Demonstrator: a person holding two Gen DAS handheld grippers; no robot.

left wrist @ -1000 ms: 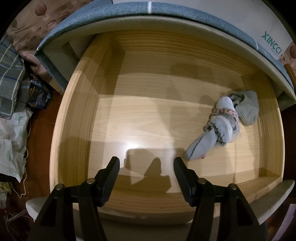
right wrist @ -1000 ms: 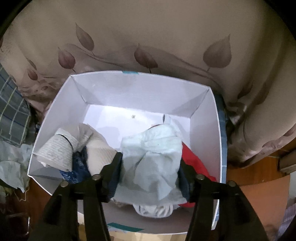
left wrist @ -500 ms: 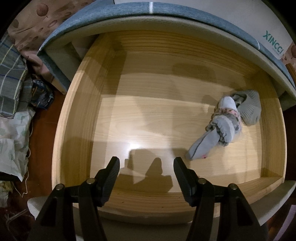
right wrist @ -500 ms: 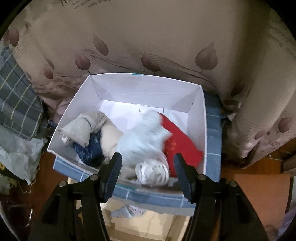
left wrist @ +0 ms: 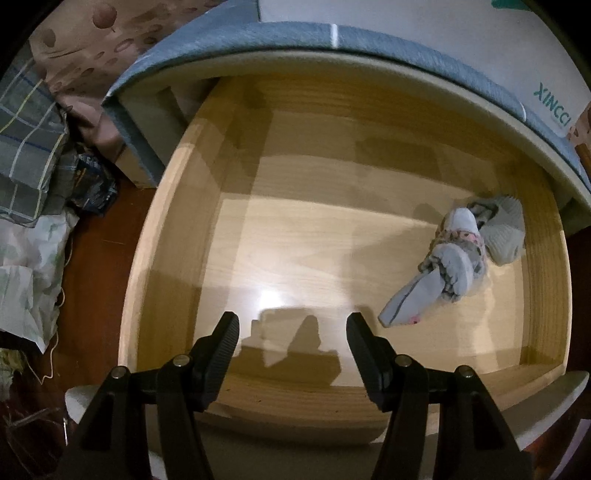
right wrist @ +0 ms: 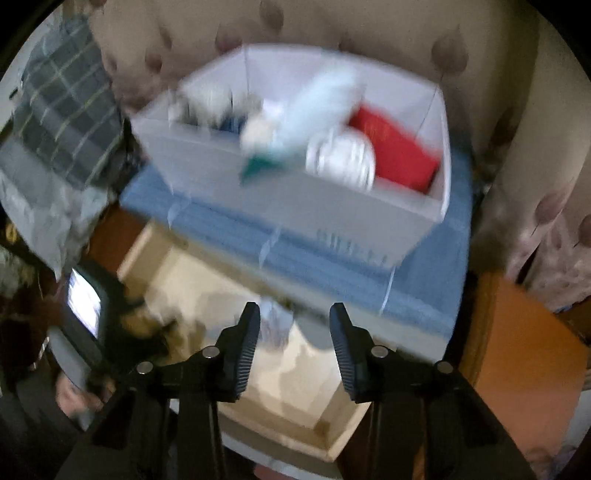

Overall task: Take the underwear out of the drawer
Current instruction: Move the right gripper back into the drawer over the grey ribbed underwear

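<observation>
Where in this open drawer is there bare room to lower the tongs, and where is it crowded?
The wooden drawer floor is bare from its left wall across the middle, ahead of the open left tongs. The only clutter is the bundle of grey underwear against the right wall. The white box is crowded with garments.

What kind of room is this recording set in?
Probably a bedroom: an open wooden drawer holding a grey garment, a white box of clothes, and leaf-print fabric behind, perhaps bedding or a curtain.
</observation>
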